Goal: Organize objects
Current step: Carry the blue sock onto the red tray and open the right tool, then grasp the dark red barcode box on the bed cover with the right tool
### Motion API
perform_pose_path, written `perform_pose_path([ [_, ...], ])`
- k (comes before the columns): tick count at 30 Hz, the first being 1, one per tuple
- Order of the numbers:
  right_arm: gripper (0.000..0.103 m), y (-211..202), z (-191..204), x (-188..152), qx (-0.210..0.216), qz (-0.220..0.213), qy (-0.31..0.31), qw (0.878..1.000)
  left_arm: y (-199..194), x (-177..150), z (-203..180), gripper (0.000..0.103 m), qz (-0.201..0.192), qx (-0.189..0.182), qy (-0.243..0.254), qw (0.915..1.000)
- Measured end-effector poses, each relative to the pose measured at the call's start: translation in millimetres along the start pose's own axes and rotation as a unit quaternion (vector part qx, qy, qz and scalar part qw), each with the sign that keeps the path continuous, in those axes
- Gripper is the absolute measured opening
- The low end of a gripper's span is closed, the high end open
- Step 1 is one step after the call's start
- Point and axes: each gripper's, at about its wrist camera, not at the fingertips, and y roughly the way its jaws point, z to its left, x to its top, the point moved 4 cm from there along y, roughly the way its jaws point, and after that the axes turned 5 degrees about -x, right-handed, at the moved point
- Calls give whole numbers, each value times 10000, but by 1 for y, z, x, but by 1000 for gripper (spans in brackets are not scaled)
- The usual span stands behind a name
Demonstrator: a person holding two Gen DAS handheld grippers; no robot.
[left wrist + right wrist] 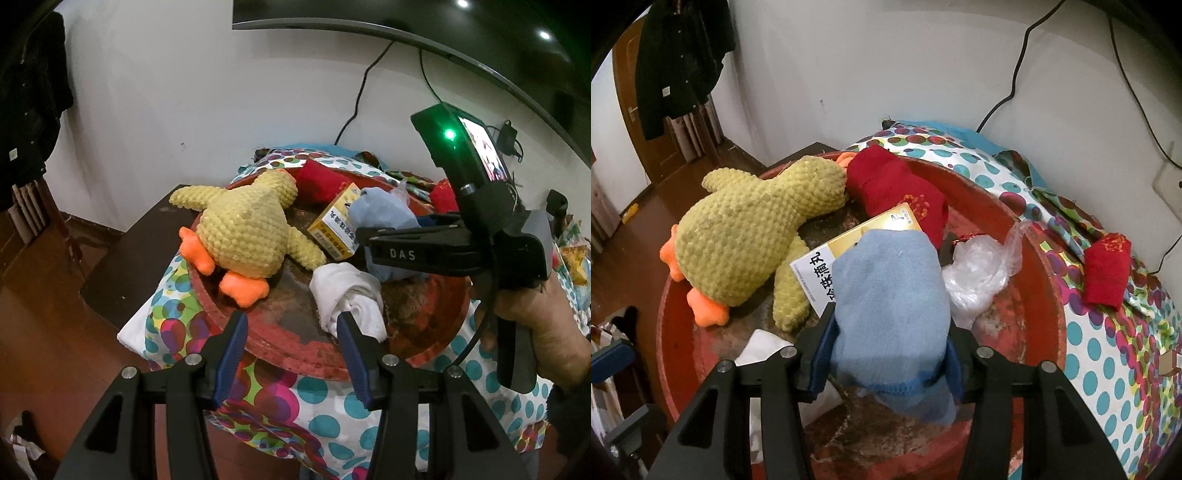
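A round red tray [295, 360] [1041, 295] holds a yellow plush duck [243, 229] [746, 236], a yellow medicine box [334, 225] [820, 273], a white sock [347, 295], a red sock [897, 192] and a clear plastic bag [979, 273]. My right gripper [886, 332] is shut on a light blue sock [890, 306] [384, 218] and holds it above the tray. It also shows in the left wrist view [369, 240]. My left gripper [291, 332] is open and empty at the tray's near rim, its right finger touching the white sock.
The tray sits on a polka-dot cloth [317, 417] [1115, 350]. A second red sock [1106, 273] lies on the cloth to the right. A dark low table [125, 258] stands left of it. A white wall with cables [354, 107] is behind.
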Motion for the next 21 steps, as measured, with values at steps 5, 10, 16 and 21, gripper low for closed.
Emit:
perform_pose_path([
  [5, 76, -23, -8, 2, 49, -385, 126, 9992, 1, -1, -2, 51, -2, 27, 54, 10000],
  [10, 78, -50, -26, 2, 58, -647, 312, 9974, 1, -2, -4, 51, 24, -5, 44, 10000],
  [16, 79, -69, -76, -17, -348, -686, 697, 9946, 2, -5, -14, 51, 28, 42, 249, 9997],
  [21, 79, -72, -154, -48, -997, -544, 1185, 9864, 2, -7, -25, 51, 27, 4, 427, 9991],
])
